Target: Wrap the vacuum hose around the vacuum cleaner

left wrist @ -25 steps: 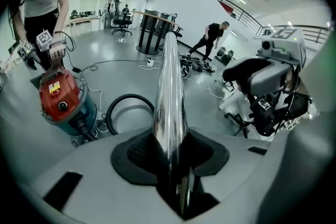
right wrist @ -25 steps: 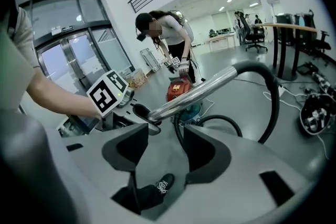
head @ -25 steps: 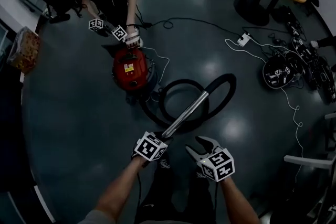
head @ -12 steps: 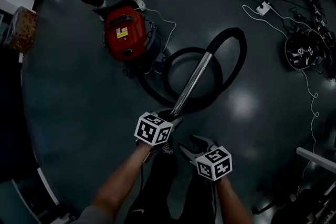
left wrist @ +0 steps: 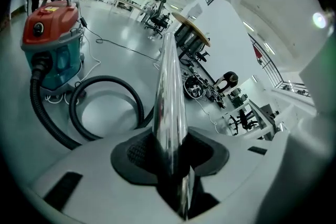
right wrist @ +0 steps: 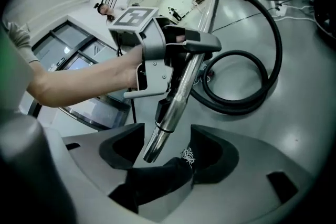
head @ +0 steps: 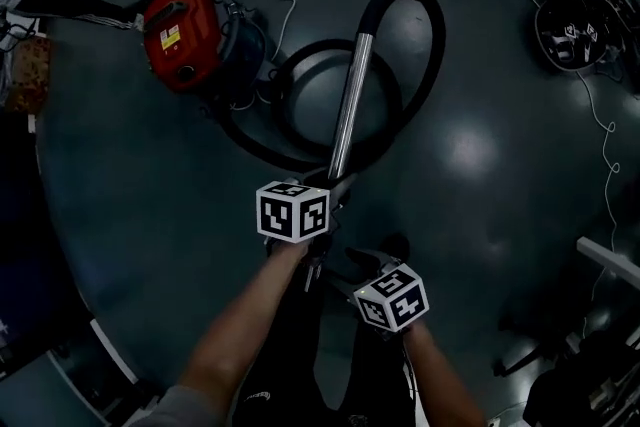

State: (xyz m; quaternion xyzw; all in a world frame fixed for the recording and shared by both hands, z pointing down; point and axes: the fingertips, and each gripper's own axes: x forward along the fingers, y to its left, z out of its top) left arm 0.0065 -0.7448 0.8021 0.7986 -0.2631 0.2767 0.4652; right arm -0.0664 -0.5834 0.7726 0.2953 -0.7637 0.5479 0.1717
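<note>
While the left gripper (head: pixel 338 187) squeezes the shiny tube (head: pixel 350 85), the right gripper (head: pixel 365 262) has just been opening its jaws, with the tube's end between them, not touched. The black hose (head: pixel 425 45) loops on the floor (head: pixel 480 165) beside the red vacuum cleaner (head: pixel 180 35).

Fig. My left gripper (head: pixel 338 187) and right gripper (head: pixel 362 261): pale grey shells, dark pads (left wrist: pixel 131 152), black-and-white marker cubes (head: pixel 293 212). I wear dark trousers (head: pixel 300 360) and a grey sleeve (head: pixel 172 411).
</note>
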